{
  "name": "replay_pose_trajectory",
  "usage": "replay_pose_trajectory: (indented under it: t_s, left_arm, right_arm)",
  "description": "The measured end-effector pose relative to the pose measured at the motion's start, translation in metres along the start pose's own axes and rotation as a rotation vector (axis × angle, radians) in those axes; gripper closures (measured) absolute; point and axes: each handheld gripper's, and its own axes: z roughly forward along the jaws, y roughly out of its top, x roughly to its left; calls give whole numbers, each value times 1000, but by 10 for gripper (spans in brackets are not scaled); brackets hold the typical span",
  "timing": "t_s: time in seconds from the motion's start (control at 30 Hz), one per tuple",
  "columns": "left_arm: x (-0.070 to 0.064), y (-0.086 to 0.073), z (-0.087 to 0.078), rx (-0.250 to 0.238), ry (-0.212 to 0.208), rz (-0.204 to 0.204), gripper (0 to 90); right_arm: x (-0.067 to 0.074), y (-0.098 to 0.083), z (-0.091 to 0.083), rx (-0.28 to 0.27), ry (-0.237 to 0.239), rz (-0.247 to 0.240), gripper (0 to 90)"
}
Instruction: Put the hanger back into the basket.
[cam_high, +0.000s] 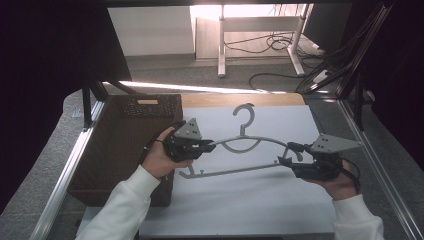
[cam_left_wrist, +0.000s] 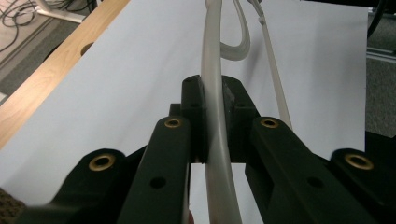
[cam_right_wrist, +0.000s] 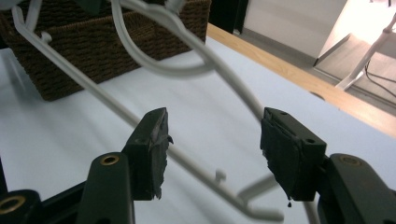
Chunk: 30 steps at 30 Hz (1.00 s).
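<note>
Left gripper (cam_left_wrist: 212, 116) clenches one shoulder of the grey hanger (cam_high: 245, 142), held over the white sheet (cam_high: 240, 200) near the basket (cam_high: 125, 145); right gripper (cam_right_wrist: 212, 149), released, should clamp squarely before moving.

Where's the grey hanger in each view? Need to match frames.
High view: hanger at centre, spanning between the left gripper and right gripper.
Left gripper view: centre, one arm clamped in the jaws.
Right gripper view: crosses between open jaws.
Shared landmark: white sheet.
</note>
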Motion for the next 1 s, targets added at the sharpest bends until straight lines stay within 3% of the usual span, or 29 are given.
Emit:
replay_pose_trajectory:
  t_s: [0.27, 0.6, 1.0]
  left_arm:
    - [6, -4, -19, -43, 29, -32, 819]
    - [11, -11, -46, -81, 71, -52, 819]
    - [20, -30, -75, -127, 118, -111, 819]
  right_arm:
    - [-4, -18, 0, 1, 8, 56, 417]
    - [-8, -26, 4, 26, -30, 113, 374]
    - [-7, -31, 10, 65, -9, 119, 334]
